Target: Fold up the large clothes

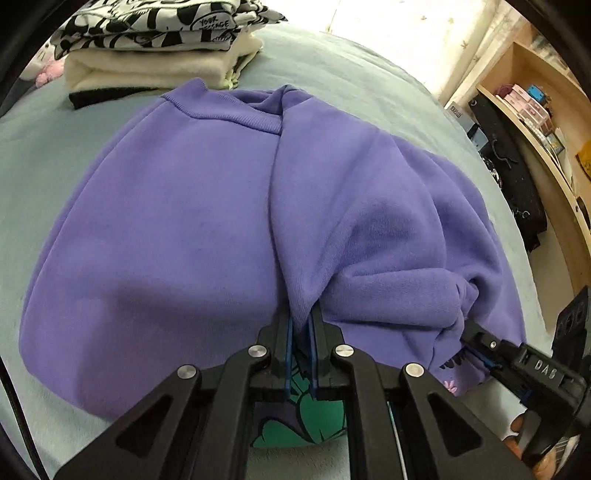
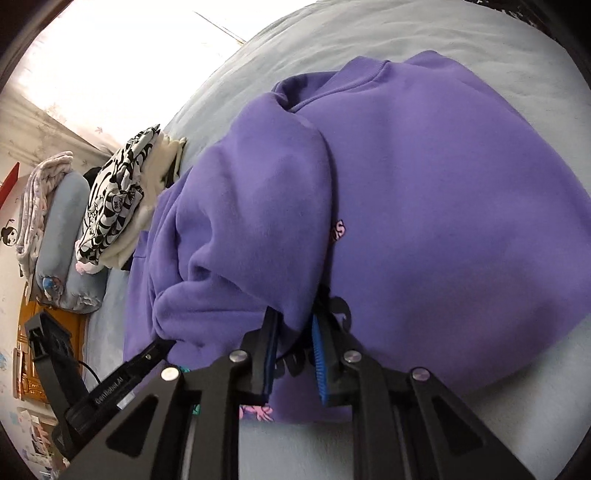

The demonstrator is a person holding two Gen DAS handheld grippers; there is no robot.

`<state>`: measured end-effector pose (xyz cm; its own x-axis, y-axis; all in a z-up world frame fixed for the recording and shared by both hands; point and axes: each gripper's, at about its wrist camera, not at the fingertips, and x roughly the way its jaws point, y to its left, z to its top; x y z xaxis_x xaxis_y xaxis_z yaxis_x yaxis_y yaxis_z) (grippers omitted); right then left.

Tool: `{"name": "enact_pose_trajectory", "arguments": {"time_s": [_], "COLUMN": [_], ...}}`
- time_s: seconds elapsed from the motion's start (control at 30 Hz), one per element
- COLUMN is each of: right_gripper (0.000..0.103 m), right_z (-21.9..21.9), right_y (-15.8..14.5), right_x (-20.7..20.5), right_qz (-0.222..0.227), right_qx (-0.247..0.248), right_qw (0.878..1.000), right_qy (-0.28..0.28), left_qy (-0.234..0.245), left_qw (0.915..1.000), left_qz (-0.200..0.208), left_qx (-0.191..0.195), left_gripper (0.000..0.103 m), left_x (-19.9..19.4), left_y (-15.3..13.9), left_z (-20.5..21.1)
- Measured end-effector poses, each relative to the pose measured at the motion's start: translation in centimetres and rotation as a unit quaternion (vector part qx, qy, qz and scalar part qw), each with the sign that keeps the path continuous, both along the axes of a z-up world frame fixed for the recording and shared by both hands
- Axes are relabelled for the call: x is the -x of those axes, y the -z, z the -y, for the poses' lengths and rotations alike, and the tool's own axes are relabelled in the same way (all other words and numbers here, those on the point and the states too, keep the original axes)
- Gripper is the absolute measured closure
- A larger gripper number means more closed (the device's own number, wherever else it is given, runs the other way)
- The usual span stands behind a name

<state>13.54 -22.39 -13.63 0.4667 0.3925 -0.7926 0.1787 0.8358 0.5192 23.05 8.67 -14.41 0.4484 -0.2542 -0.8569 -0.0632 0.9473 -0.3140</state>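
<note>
While the purple sweatshirt [image 1: 177, 229] lies on the bed [image 1: 351, 74] with its sides already folded over the middle, the final fold remains, as judged from the layout. The left tool [image 1: 300, 325] is clamped on a fabric ridge at the near hem; the right tool [image 2: 293, 332] pinches the same hem further right. A finished stack of folded clothes [image 1: 155, 48] sits at the far left.

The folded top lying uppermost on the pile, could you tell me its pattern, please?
White with a black cartoon print, on the folded top; it shows best in the left wrist view.
</note>
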Motion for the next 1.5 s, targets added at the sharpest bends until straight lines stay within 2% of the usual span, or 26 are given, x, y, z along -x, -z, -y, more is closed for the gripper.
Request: {"name": "enact_pose_trajectory", "arguments": {"time_s": [0.07,0.13,0.2,0.27,0.4,0.5,0.57,0.63,0.73,0.83,0.87,0.9,0.93,0.97,1.0,1.07,1.13,1.23,1.37,1.4,1.5], "right_gripper": [0.086,0.08,0.079,0.079,0.079,0.079,0.08,0.082,0.087,0.088,0.093,0.103,0.103,0.103,0.103,0.103,0.103,0.103,0.103,0.1,0.1], "right_z": [0.0,0.0,0.0,-0.3,-1.1,-3.1,-4.3,-5.0,-5.8,-5.6,-5.3,-5.0,-4.5,-3.7,-2.8,-1.2,-1.0,-1.4,-1.1,-1.1,-1.5], "right_y": [-0.4,-0.9,-1.8,-3.0,-5.6,-7.2,-7.4,-7.4,-6.9,-5.6,-4.9,-4.4,-3.6,-3.1,-2.6,-1.9,-1.9,-2.1,-2.6,-2.9,-5.1], "right_x": [0.1,0.2,0.6,1.2,2.5,2.3,1.3,0.2,-2.3,-4.6,-5.4,-5.8,-6.2,-6.5,-6.4,-6.0,-5.6,-5.7,-5.7,-5.5,-3.7], "right_qz": [0.004,0.009,0.019,0.037,0.101,0.15,0.163,0.173,0.182,0.173,0.163,0.156,0.142,0.134,0.135,0.138,0.143,0.141,0.126,0.128,0.16], "right_qx": [0.009,0.015,0.028,0.051,0.098,0.114,0.122,0.118,0.105,0.117,0.126,0.144,0.172,0.179,0.16,0.119,0.116,0.126,0.09,0.085,0.065], "right_qw": [1.0,1.0,0.999,0.998,0.989,0.98,0.975,0.973,0.972,0.974,0.975,0.975,0.973,0.974,0.977,0.983,0.983,0.982,0.988,0.988,0.985], "right_qy": [-0.009,-0.014,-0.019,-0.021,-0.034,-0.071,-0.089,-0.098,-0.107,-0.093,-0.082,-0.07,-0.051,-0.035,-0.03,-0.023,-0.022,-0.025,-0.021,-0.019,-0.026], "left_qy": [0.009,0.015,0.016,0.016,0.018,0.041,0.058,0.07,0.075,0.07,0.066,0.06,0.049,0.042,0.035,0.032,0.037,0.034,0.024,0.021,0.011], "left_qw": [0.9999,0.9996,0.9992,0.9984,0.9951,0.9926,0.99,0.9879,0.9842,0.986,0.987,0.9882,0.9898,0.9912,0.9923,0.9914,0.9898,0.9904,0.9926,0.9927,0.9913], "left_qz": [0.003,0.011,0.014,0.026,0.07,0.105,0.125,0.134,0.148,0.141,0.136,0.129,0.119,0.112,0.112,0.121,0.131,0.13,0.118,0.118,0.13], "left_qx": [-0.006,-0.022,-0.033,-0.047,-0.067,-0.045,-0.031,-0.035,-0.061,-0.055,-0.052,-0.057,-0.062,-0.057,-0.038,-0.036,-0.043,-0.032,-0.01,-0.01,-0.014], "left_gripper": [0.097,0.091,0.08,0.076,0.076,0.076,0.076,0.077,0.09,0.092,0.092,0.094,0.096,0.097,0.098,0.099,0.1,0.1,0.1,0.1,0.1], "left_x": [-0.3,-0.6,-0.2,1.0,2.9,3.6,3.0,2.1,0.3,-1.7,-2.2,-2.7,-3.2,-3.4,-3.4,-3.0,-2.6,-2.6,-2.7,-2.6,-1.3], "left_y": [-0.3,-0.7,-1.3,-2.2,-4.8,-6.3,-6.8,-6.7,-5.7,-4.2,-3.6,-2.9,-2.0,-1.3,-0.8,-0.6,-0.4,-0.4,-0.9,-1.2,-3.1], "left_z": [-0.1,0.2,0.2,-0.5,-1.0,-0.9,0.1,1.3,2.8,3.3,3.3,3.2,2.9,2.5,1.9,1.6,1.7,1.4,0.9,0.8,0.7]}}
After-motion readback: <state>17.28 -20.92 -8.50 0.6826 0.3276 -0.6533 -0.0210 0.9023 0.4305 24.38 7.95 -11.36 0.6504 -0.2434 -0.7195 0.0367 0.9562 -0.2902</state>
